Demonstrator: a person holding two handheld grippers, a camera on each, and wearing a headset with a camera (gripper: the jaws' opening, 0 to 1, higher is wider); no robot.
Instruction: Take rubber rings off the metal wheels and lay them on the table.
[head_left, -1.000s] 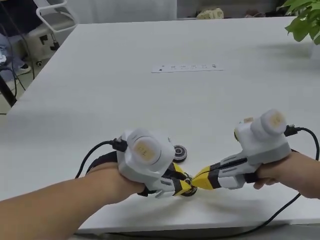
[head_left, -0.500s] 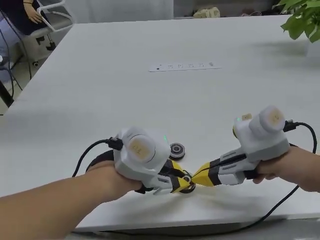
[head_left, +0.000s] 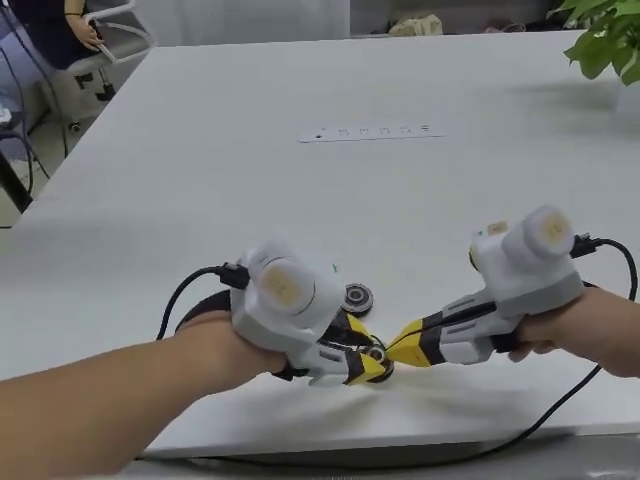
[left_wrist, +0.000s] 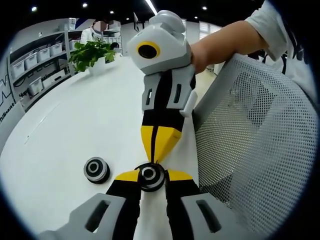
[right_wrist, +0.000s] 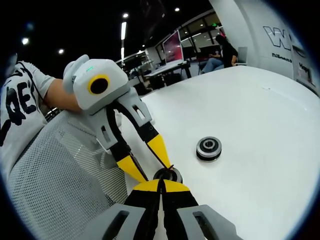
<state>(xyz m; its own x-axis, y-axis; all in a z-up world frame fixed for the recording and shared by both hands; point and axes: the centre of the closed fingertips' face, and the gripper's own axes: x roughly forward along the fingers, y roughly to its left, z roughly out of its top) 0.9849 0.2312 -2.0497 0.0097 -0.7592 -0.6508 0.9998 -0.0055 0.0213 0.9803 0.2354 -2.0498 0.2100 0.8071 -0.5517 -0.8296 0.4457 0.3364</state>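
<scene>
The left tool (left_wrist: 152, 175) clamps a metal wheel (right_wrist: 172, 175), mostly hidden between its jaws. The right tool (right_wrist: 161, 184), jaws pressed together, touches the rim; whether it pinches rubber is unclear.

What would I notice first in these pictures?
Two yellow-tipped grippers meet nose to nose at the near edge of the white table. The left gripper clamps a small metal wheel, and the right gripper pokes its shut tips at the rim. A second wheel lies on the table just beyond them.
</scene>
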